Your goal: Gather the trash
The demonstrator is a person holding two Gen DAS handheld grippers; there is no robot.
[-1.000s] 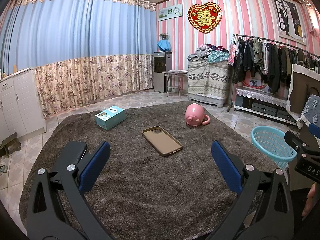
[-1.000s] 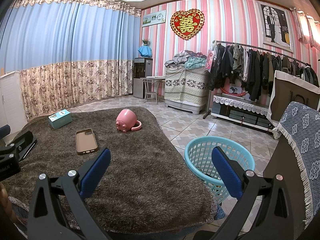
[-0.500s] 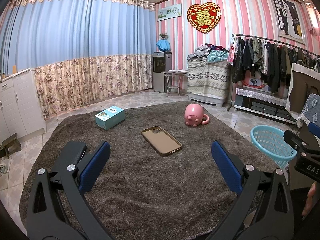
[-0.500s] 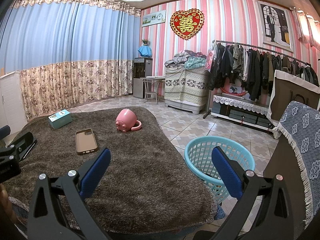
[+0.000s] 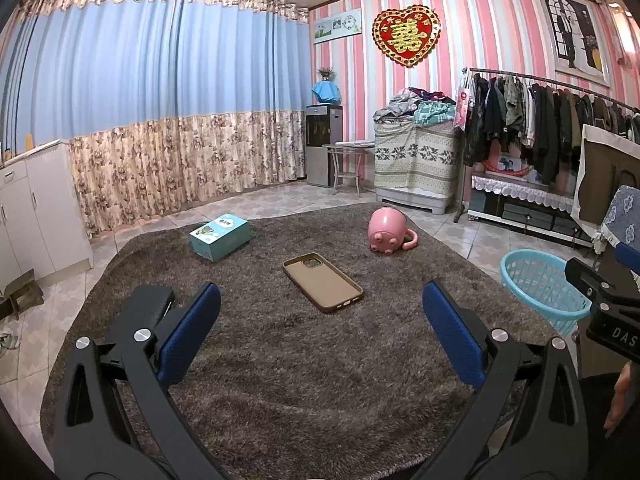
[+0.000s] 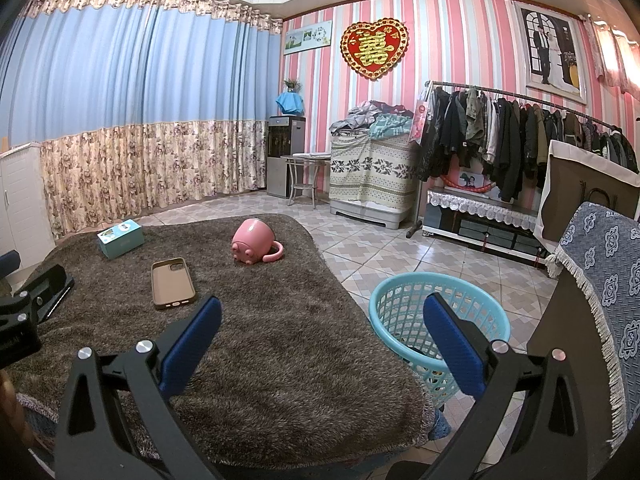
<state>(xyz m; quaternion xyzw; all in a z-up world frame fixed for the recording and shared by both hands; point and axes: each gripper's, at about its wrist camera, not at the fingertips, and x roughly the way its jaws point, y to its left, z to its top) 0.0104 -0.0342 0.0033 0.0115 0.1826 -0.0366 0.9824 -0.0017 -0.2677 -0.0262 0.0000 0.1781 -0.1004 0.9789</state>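
Note:
A brown shaggy cloth covers the table [image 5: 304,380]. On it lie a teal box [image 5: 220,236], a brown phone case [image 5: 322,287] and a pink pig mug [image 5: 386,231] on its side. A light blue basket [image 6: 404,304] stands on the floor right of the table. My left gripper [image 5: 321,332] is open and empty above the near cloth, short of the phone case. My right gripper [image 6: 322,332] is open and empty over the table's right edge, beside the basket. The box [image 6: 120,238], case [image 6: 173,282] and mug [image 6: 254,242] also show in the right wrist view.
A black object [image 5: 148,304] lies on the cloth at the near left. A clothes rack [image 6: 520,136], a covered cabinet [image 6: 372,172] and a chair with a blue patterned cloth [image 6: 604,280] stand at the right. White cupboards [image 5: 36,216] stand at the left.

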